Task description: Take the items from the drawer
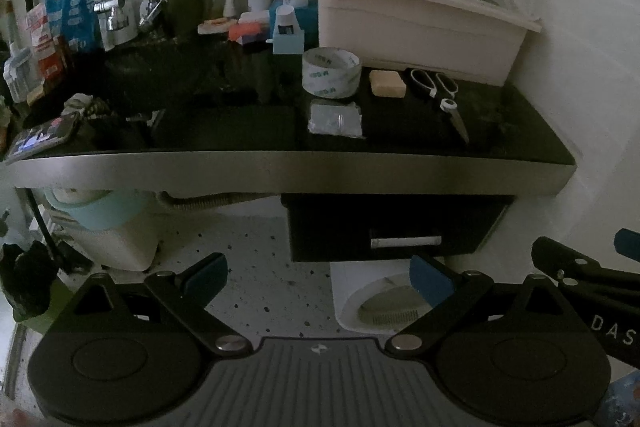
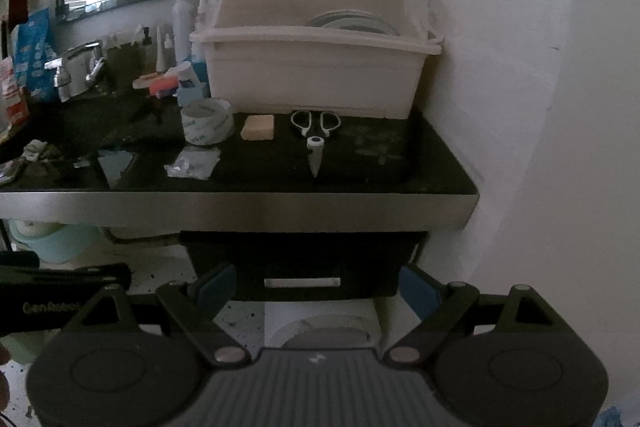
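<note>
Drawer (image 2: 302, 267) of dark finish hangs under the black counter (image 2: 380, 179), shut, with a pale bar handle (image 2: 302, 282) on its front. It sits straight ahead of the right gripper (image 2: 316, 287), whose blue-padded fingers (image 2: 416, 291) stand wide apart with nothing between them, framing the drawer front from either side. In the left wrist view the same drawer (image 1: 392, 227) lies ahead and to the right of the left gripper (image 1: 320, 277), which is also spread wide and holds nothing; speckled floor (image 1: 256, 267) shows between its pads.

On the counter above the drawer lie a roll of tape (image 1: 331, 71), a tan block of soap (image 1: 387, 83), a pair of scissors (image 1: 438, 91) with white-and-black handles and blades pointing toward the tongs, and a small clear plastic packet (image 1: 335, 119) in front of the tape. Behind them stands a cream dish rack (image 1: 412, 19) with plates inside. Farther left are bottles, a faucet (image 1: 120, 11) and a phone (image 1: 44, 139) at the counter's edge. Part of the right gripper shows at the right edge of the left view.
</note>
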`<state>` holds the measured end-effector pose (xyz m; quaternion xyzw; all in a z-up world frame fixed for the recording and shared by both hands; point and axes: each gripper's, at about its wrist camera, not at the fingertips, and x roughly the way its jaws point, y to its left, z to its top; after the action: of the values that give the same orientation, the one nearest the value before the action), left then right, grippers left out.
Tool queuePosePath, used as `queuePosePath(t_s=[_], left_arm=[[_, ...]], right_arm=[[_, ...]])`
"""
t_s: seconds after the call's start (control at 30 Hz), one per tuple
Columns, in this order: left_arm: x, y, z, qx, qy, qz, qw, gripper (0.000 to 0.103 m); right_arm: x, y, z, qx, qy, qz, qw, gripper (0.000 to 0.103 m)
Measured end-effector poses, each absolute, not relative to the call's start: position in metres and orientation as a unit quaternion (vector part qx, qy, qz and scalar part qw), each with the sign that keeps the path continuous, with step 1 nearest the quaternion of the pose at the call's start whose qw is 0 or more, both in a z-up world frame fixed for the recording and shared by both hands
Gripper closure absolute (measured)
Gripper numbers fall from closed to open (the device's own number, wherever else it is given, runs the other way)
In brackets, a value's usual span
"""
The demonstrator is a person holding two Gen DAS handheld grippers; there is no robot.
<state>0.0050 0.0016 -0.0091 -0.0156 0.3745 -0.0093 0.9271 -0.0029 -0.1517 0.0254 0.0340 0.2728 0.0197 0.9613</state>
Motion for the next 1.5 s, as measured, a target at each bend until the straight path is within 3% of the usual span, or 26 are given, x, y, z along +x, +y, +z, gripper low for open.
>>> queuePosePath(t_s=[0.37,0.63,0.93,1.17,1.5], left_arm=[[0.003,0.011,-0.019,-0.010,0.379,-0.011,0.925,0.004],[0.000,0.020,-0.029,0.002,0.374,0.000,0.928,0.004],[-0.008,0.028,-0.040,0.006,0.343,-0.017,0.939,0.004],[-0.009,0.038,-0.048,-0.009,0.329,-0.024,0.944,0.004],[-0.008,0.053,-0.069,-0.010,0.313,-0.032,0.949,0.004]], right_arm=[[-0.014,-0.189,-0.008,0.132,0.220,0.114,0.960,0.014],[-0.011,-0.190,-0.053,0.035,0.248,0.072,0.966,0.014],[-0.010,-0.185,-0.095,-0.010,0.208,0.116,0.971,0.014],[0.024,-0.177,-0.117,-0.032,0.233,0.127,0.963,0.014],[0.080,-0.142,-0.149,-0.157,0.257,0.162,0.940,0.016]])
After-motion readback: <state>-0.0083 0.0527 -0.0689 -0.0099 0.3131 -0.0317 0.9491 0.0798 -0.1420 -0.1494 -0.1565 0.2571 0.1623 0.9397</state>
